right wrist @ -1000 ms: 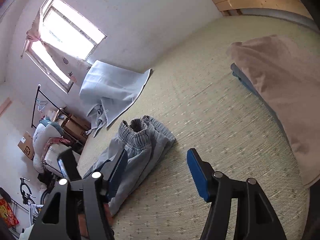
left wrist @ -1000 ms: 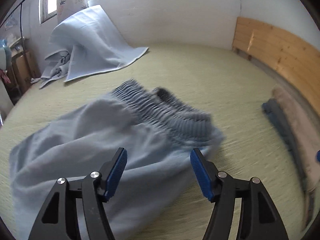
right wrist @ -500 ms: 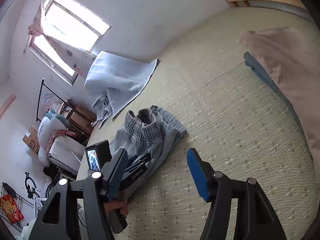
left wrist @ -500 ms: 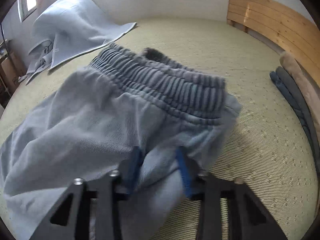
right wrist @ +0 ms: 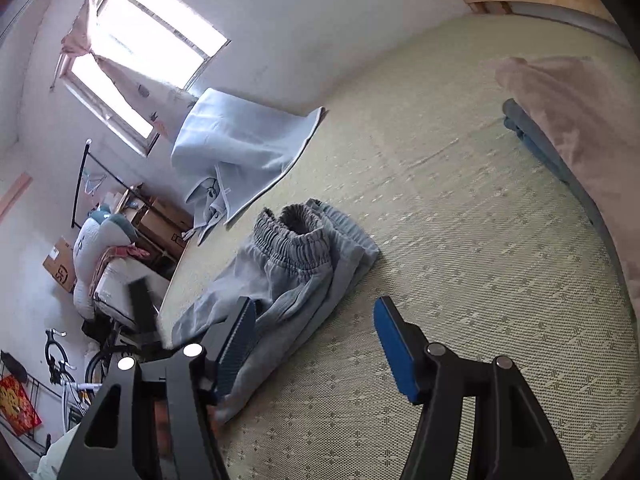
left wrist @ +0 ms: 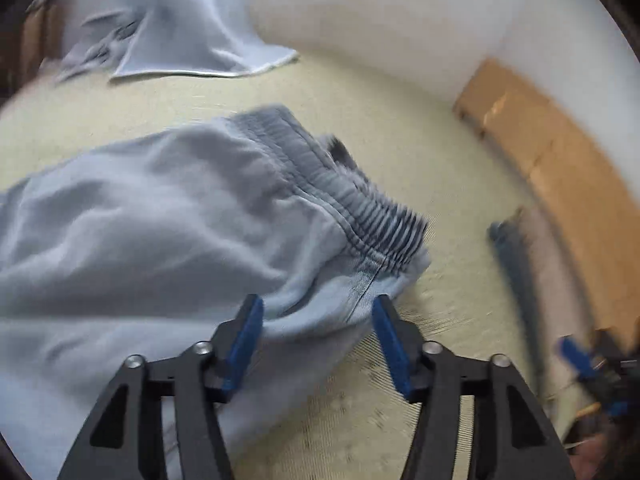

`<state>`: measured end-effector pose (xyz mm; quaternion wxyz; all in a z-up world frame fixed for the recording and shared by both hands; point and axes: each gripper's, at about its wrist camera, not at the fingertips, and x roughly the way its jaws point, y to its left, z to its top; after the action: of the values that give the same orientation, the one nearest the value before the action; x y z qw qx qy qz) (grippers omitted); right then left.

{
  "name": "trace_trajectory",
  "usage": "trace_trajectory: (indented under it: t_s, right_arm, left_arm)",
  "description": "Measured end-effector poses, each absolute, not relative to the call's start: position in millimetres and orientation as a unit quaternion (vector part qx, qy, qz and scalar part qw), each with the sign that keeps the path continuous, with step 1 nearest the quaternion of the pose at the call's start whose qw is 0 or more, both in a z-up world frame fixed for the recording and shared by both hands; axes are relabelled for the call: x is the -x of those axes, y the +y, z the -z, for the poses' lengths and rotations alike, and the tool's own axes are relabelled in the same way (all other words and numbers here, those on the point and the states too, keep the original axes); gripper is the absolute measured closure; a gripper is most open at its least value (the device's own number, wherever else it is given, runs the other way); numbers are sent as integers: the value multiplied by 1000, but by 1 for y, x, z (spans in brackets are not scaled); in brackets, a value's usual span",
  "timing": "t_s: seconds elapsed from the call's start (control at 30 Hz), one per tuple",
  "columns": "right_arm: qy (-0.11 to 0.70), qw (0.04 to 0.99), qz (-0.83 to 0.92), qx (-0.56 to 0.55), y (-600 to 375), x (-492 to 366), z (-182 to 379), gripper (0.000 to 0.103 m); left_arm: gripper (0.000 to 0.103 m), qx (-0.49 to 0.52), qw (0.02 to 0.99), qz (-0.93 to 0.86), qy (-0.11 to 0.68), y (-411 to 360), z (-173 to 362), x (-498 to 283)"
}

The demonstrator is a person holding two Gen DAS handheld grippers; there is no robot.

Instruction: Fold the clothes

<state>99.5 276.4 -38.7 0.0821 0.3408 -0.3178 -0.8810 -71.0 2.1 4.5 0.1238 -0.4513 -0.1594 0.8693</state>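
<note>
Daylight only, from window on left wall; panes blown out to white, glare spilling onto pale blanket below it. Room evenly bright, shadows soft and weak. Faint shade under grey sweatpants on the woven mat

Left wrist view: heavy motion blur throughout; waistband ribs of the sweatpants smeared, wooden headboard streaked, mat weave lost. Blanket top overexposed

Right wrist view: sharp at centre, mat pattern crisp; pink bedding at right soft and blurred

Both views: strong fisheye bending, straight edges curve, dark vignette at corners
</note>
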Motion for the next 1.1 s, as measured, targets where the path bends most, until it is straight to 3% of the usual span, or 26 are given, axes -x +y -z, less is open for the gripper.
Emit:
trace_trajectory:
  t_s: [0.2, 0.6, 1.1]
  right_arm:
    - [-283, 106, 891, -339, 253, -95, 35, 38]
    - [-212, 182, 897, -344, 184, -83, 35, 38]
    - [-111, 290, 881, -357, 92, -96, 51, 38]
  left_arm:
    - [21, 449, 49, -857, -249, -84, 4, 16]
    - [21, 434, -102, -796, -409, -247, 30, -92]
    - [17, 456, -23, -721, -521, -247, 79, -97]
